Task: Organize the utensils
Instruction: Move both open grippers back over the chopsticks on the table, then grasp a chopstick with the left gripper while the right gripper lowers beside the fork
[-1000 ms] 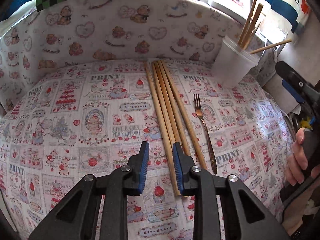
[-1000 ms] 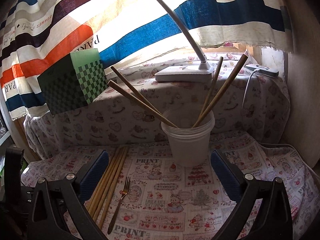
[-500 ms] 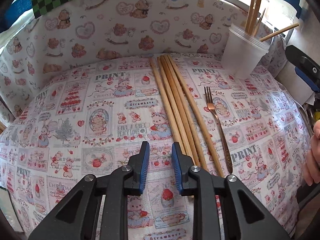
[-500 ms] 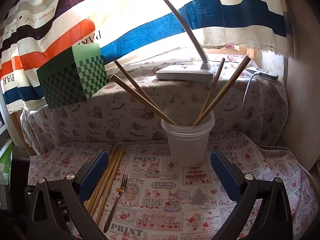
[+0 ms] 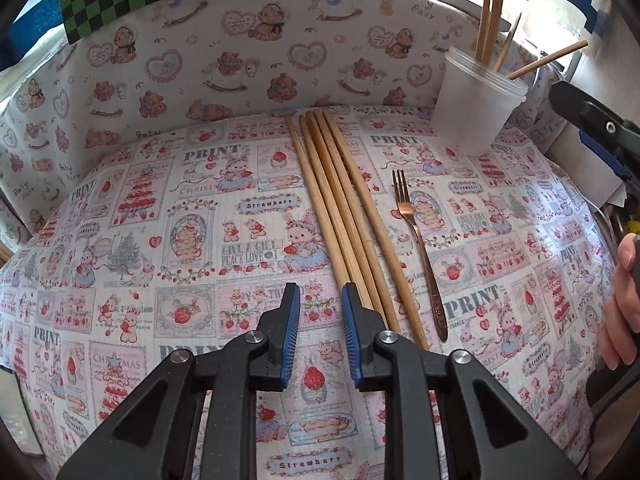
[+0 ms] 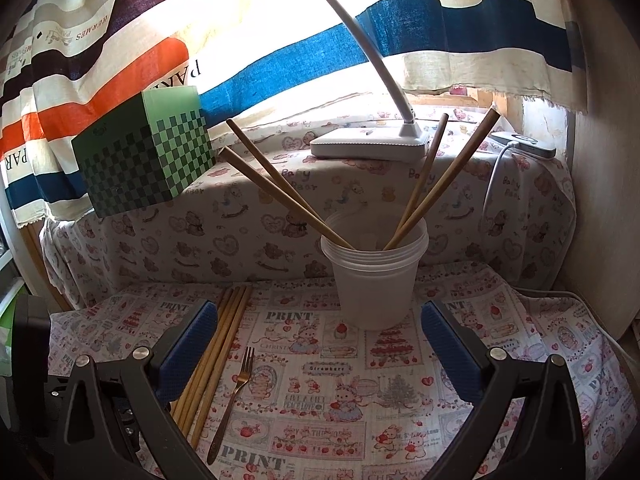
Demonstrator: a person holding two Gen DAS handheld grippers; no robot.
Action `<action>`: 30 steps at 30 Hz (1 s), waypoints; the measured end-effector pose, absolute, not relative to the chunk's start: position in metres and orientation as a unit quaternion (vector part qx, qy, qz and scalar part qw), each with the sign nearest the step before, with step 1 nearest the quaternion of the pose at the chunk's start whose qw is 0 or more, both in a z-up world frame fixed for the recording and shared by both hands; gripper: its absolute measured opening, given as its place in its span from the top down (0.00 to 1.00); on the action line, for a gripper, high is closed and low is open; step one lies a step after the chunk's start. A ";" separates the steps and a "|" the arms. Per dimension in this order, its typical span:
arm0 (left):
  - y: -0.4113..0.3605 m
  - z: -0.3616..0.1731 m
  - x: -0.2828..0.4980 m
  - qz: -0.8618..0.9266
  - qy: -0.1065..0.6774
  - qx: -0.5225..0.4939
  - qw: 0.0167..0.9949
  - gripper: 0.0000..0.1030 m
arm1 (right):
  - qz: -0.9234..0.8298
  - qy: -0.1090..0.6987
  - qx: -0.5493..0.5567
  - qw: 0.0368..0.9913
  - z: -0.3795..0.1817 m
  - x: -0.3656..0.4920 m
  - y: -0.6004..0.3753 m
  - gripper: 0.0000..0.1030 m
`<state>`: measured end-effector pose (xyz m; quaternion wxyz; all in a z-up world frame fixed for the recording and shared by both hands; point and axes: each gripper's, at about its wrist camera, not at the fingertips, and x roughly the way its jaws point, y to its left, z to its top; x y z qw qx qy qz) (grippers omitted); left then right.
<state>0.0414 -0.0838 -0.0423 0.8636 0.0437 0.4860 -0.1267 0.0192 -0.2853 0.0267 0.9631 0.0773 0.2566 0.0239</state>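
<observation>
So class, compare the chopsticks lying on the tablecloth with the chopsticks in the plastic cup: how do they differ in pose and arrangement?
1. The chopsticks on the tablecloth lie flat; the chopsticks in the plastic cup stand tilted, leaning on the rim.
2. The flat ones sit side by side, nearly parallel, beside the fork; those in the plastic cup splay apart, two leaning left and two right.
Shared: four in each group, all plain light wood.

Near ends of the chopsticks (image 5: pixel 340 208) are hidden behind the left gripper (image 5: pixel 320 328); in the right wrist view they vanish behind the right gripper (image 6: pixel 320 344). Person's hand (image 5: pixel 620 304) is cut off at the frame edge. Fork (image 6: pixel 234 392) handle engraving is too small to read.
</observation>
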 end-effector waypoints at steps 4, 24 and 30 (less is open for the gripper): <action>-0.086 -0.043 0.040 -0.133 0.493 0.031 0.859 0.77 | 0.023 0.257 0.077 0.963 0.026 0.019 -0.285 0.00; -0.092 -0.051 0.041 -0.097 0.480 0.076 0.869 0.61 | 0.016 0.259 0.074 0.963 0.024 0.020 -0.289 0.00; -0.086 -0.050 0.042 -0.101 0.481 0.063 0.868 0.88 | 0.010 0.263 0.077 0.962 0.023 0.020 -0.291 0.00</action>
